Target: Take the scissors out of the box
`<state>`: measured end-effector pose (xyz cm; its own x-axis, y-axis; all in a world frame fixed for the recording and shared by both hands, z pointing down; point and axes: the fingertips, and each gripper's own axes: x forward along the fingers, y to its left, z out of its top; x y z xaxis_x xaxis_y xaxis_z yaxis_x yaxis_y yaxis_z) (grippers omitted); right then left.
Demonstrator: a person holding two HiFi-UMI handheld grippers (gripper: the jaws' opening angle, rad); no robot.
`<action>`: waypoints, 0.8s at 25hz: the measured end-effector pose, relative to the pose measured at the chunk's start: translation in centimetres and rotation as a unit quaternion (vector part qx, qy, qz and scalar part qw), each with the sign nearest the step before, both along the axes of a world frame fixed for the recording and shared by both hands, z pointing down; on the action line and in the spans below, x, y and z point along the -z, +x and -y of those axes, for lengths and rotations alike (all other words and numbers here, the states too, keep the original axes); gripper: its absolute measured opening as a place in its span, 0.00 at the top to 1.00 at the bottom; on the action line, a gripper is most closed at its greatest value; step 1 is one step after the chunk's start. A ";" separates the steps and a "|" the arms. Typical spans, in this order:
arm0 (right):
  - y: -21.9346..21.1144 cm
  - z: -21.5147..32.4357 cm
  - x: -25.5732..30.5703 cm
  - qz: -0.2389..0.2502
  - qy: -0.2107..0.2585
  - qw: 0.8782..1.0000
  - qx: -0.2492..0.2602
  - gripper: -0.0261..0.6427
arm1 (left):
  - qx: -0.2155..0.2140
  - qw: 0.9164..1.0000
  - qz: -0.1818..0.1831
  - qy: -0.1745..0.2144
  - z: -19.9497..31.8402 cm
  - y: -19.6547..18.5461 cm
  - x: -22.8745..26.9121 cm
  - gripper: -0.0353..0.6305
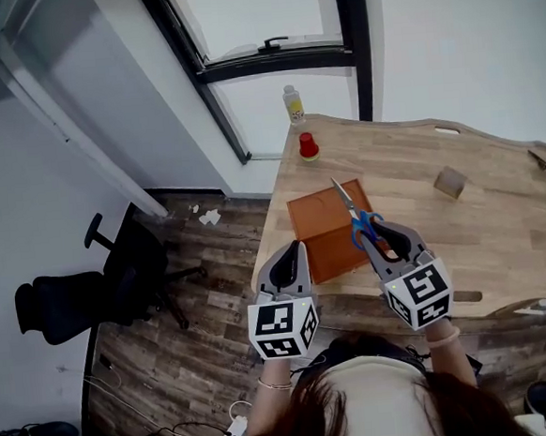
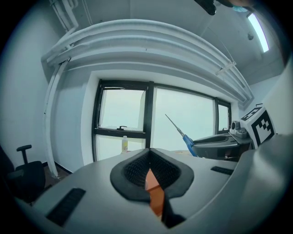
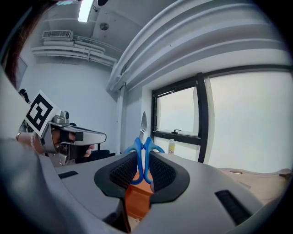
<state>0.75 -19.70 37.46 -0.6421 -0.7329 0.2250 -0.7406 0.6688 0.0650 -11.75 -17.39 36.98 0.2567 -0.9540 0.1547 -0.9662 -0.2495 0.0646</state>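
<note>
Clamping slim blue-handled scissors (image 1: 359,217), orange box (image 1: 319,248)

Bare tabletop (image 1: 509,231) lies right of the box (image 1: 319,229); a red cup (image 1: 309,146) stands beyond it.

Blue-handled scissors (image 1: 356,217), orange box (image 1: 313,220), red cup (image 1: 308,146)

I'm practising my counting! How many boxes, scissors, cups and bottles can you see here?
orange box: 1
scissors: 1
red cup: 1
bottle: 1
Total: 4
</note>
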 end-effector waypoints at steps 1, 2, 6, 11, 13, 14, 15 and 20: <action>0.1 0.1 0.1 -0.001 0.001 1.000 -0.002 0.80 | -0.001 1.000 -0.001 0.000 0.2 0.1 0.0 0.92; 0.1 0.2 0.1 -0.003 0.002 1.000 -0.004 0.80 | -0.003 1.000 -0.002 0.000 0.3 0.1 0.0 0.92; 0.1 0.6 0.1 -0.007 0.004 1.000 -0.010 0.80 | -0.010 1.000 -0.003 -0.002 0.7 0.1 -0.2 0.92; -0.1 0.9 0.3 -0.010 0.007 1.000 -0.018 0.80 | -0.017 1.000 -0.008 -0.006 1.3 0.0 -0.5 0.92; 0.0 1.0 0.1 -0.013 0.007 1.000 -0.021 0.80 | -0.020 1.000 -0.008 -0.007 1.5 0.0 -0.7 0.92; 0.0 1.0 0.1 -0.013 0.008 1.000 -0.022 0.80 | -0.021 1.000 -0.008 -0.008 1.6 0.0 -0.8 0.92; 0.1 1.0 0.0 -0.013 0.008 1.000 -0.024 0.80 | -0.023 1.000 -0.007 -0.009 1.7 0.1 -0.9 0.92; 0.3 1.0 -0.1 -0.016 0.007 0.999 -0.030 0.80 | -0.030 0.999 -0.007 -0.016 2.1 0.2 -1.5 0.92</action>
<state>1.05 -20.72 37.54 -0.5888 -0.7738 0.2336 -0.7773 0.6213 0.0986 -11.58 -19.47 38.51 0.3156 -0.9315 0.1810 -0.9486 -0.3046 0.0861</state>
